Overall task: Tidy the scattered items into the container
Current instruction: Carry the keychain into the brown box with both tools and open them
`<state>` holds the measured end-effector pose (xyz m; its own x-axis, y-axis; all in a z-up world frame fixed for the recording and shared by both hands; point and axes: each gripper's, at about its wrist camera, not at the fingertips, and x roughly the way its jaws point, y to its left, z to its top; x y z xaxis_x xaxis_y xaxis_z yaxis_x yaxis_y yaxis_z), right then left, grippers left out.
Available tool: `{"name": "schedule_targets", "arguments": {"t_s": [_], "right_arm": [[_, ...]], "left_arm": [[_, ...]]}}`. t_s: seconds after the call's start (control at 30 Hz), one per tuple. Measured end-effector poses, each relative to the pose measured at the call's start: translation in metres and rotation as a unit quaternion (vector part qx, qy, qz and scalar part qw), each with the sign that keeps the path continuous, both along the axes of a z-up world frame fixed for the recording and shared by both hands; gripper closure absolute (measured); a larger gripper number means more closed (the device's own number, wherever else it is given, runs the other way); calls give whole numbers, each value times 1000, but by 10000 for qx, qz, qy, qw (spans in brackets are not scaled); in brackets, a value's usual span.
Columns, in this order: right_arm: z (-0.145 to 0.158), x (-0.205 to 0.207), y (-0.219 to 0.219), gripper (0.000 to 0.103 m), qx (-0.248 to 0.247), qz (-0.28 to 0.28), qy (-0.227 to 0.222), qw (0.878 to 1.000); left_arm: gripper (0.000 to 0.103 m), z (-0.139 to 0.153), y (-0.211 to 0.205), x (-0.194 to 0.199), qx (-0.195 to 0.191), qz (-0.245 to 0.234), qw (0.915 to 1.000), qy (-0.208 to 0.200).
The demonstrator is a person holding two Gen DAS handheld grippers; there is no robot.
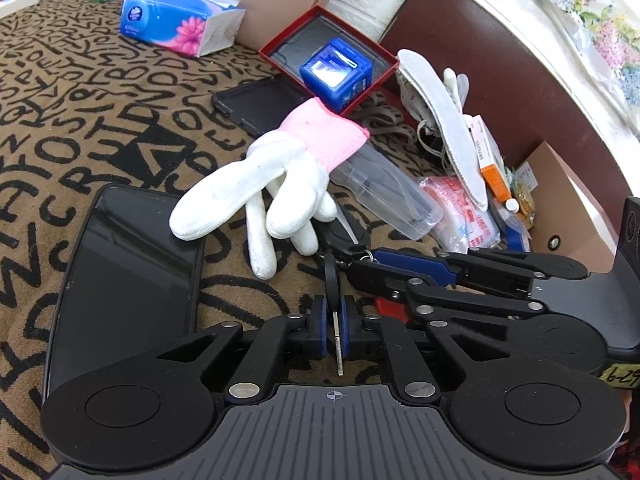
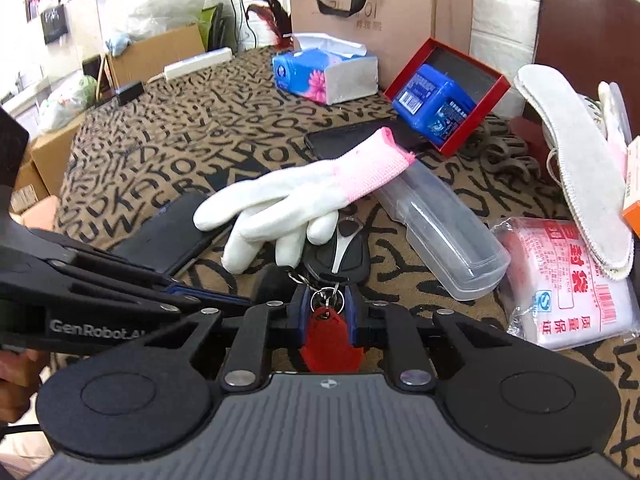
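Note:
A bunch of keys lies between both grippers on the patterned cloth. My left gripper point(image 1: 333, 305) is shut on a black-headed key point(image 1: 332, 280), whose metal blade points back at the camera. My right gripper point(image 2: 327, 303) is shut on the red key tag point(image 2: 329, 340), with the key ring point(image 2: 329, 297) between its blue pads. In the left wrist view the right gripper point(image 1: 362, 266) reaches in from the right. The black car fob point(image 2: 340, 254) lies just ahead, partly under a white glove with a pink cuff point(image 2: 304, 194). A red box point(image 1: 280, 46) holds a blue cube point(image 1: 336, 76).
A clear plastic case point(image 2: 440, 236) lies under the glove's cuff. A black tablet point(image 1: 128, 272) sits at the left and a dark phone point(image 1: 256, 100) further back. A tissue pack point(image 1: 180, 20), insole point(image 1: 440, 120), sealed bag point(image 2: 572, 280) and cardboard box point(image 1: 568, 208) crowd the right.

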<state>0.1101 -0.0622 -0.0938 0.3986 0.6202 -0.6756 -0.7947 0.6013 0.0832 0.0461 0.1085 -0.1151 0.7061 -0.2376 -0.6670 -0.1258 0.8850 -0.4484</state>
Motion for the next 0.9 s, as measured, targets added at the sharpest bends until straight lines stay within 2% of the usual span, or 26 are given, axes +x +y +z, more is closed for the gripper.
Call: {"name": "schedule_targets", "arguments": {"t_s": [0.37, 0.9], "right_arm": [[30, 3, -17, 82, 496, -160, -18, 9986], [87, 3, -64, 83, 1043, -667, -658, 9901]], "left_arm": [[100, 25, -12, 0, 36, -207, 9991, -379], [100, 84, -44, 14, 131, -652, 9909, -1169]]}}
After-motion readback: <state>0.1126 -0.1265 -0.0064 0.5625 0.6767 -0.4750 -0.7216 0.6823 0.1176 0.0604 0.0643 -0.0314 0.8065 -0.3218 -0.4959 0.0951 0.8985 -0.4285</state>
